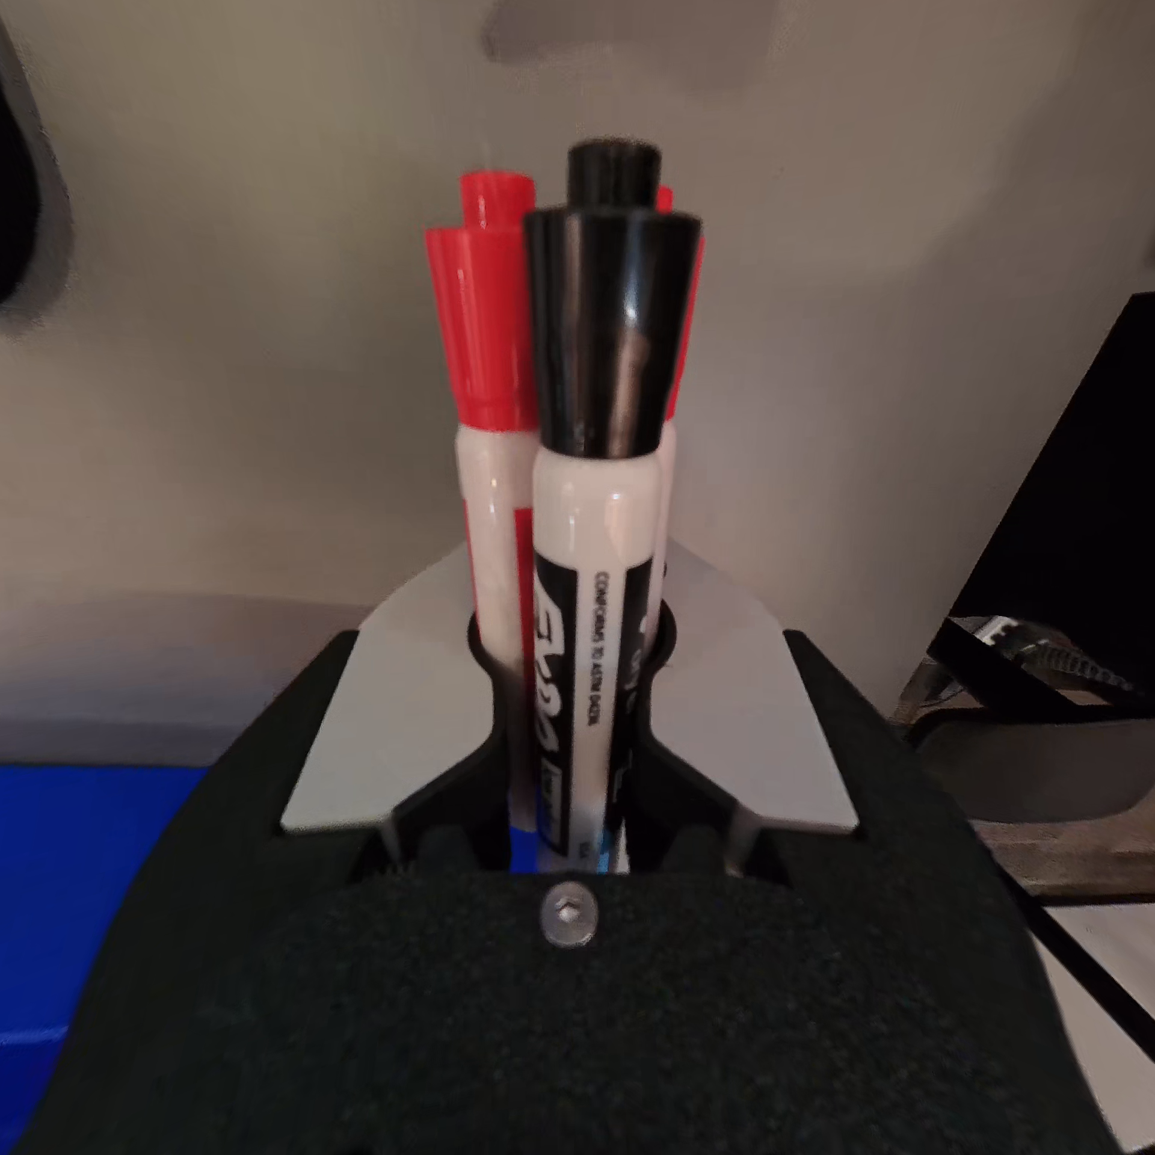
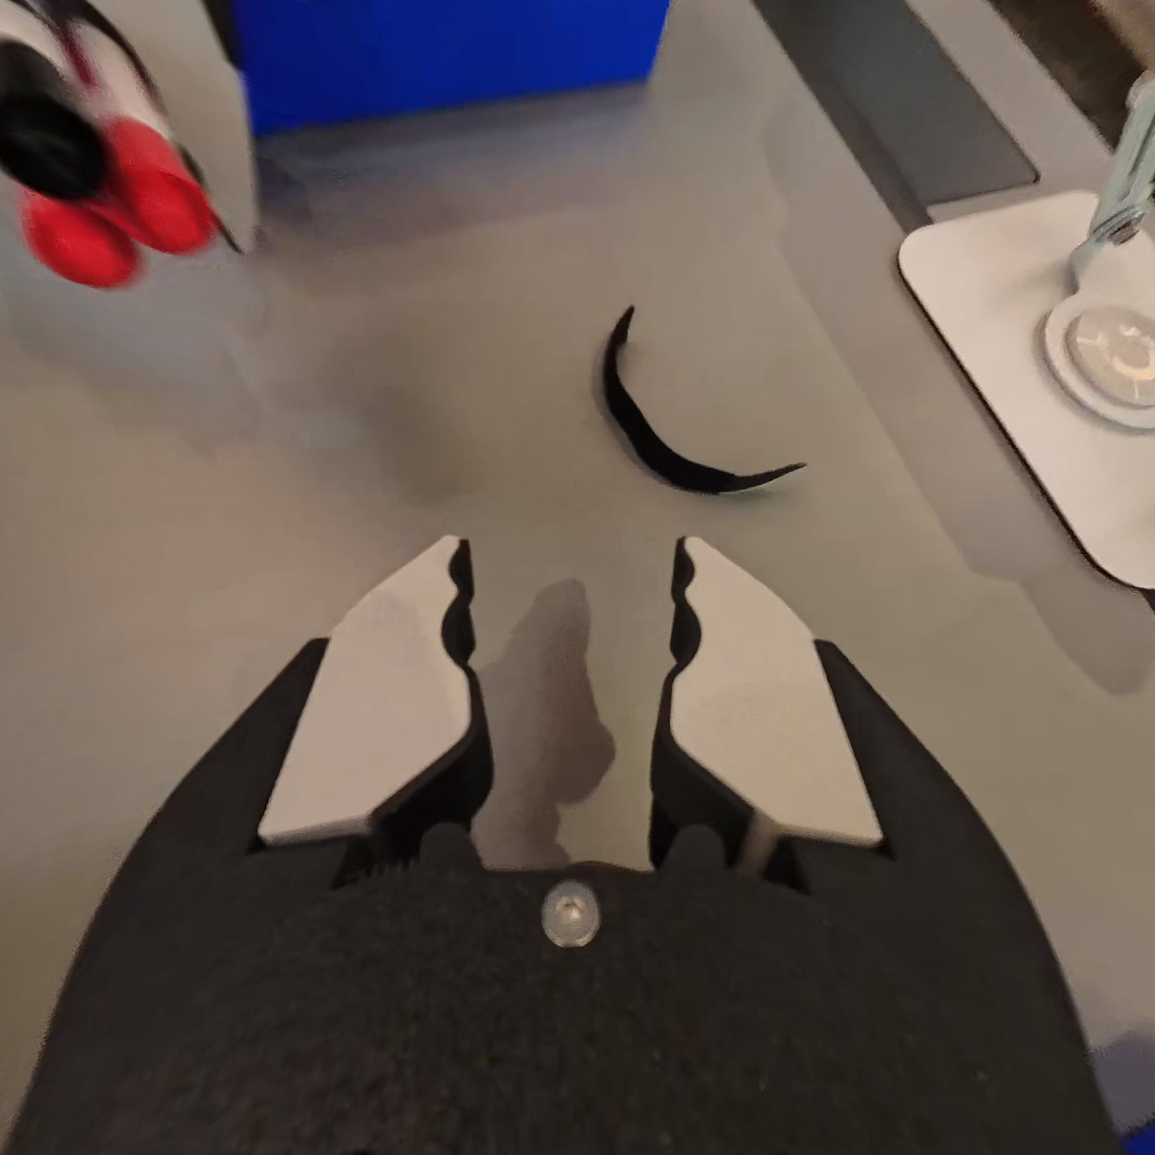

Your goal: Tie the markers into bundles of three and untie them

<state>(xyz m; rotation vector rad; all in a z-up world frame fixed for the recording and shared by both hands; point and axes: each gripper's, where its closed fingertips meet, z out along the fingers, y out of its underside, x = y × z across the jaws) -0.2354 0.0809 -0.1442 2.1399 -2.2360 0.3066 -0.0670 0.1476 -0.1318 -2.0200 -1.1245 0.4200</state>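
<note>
The markers (image 1: 581,500) stand up in a tight bunch between the jaws of the left gripper (image 1: 572,631). The jaws pinch the markers around their white bodies. One marker at the front has a black cap (image 1: 609,331). Beside it on the left is a marker with a red cap (image 1: 481,312). Behind the front one, a little red shows at the right edge, so there is at least one more marker at the back. How many markers are in the bunch is hard to tell. No band shows around them in this view.

In the right wrist view the same bunch (image 2: 94,181) shows at the top left, blurry, with two red caps and one black cap pointing at the camera. It is held up in the air, well apart from the right gripper (image 2: 572,550).

The right gripper holds nothing. Its jaws are spread, with bare tabletop (image 2: 312,406) showing between them. Its shadow falls on the tabletop right under it.

A black strap (image 2: 656,437) lies on the grey tabletop just past the tips of the right gripper. It is curved like a smile and is not around anything.

A blue box (image 2: 450,56) sits at the far side of the tabletop. On the right is a flat white stand base (image 2: 1000,325) with a shiny metal post (image 2: 1125,175) coming up from it.
</note>
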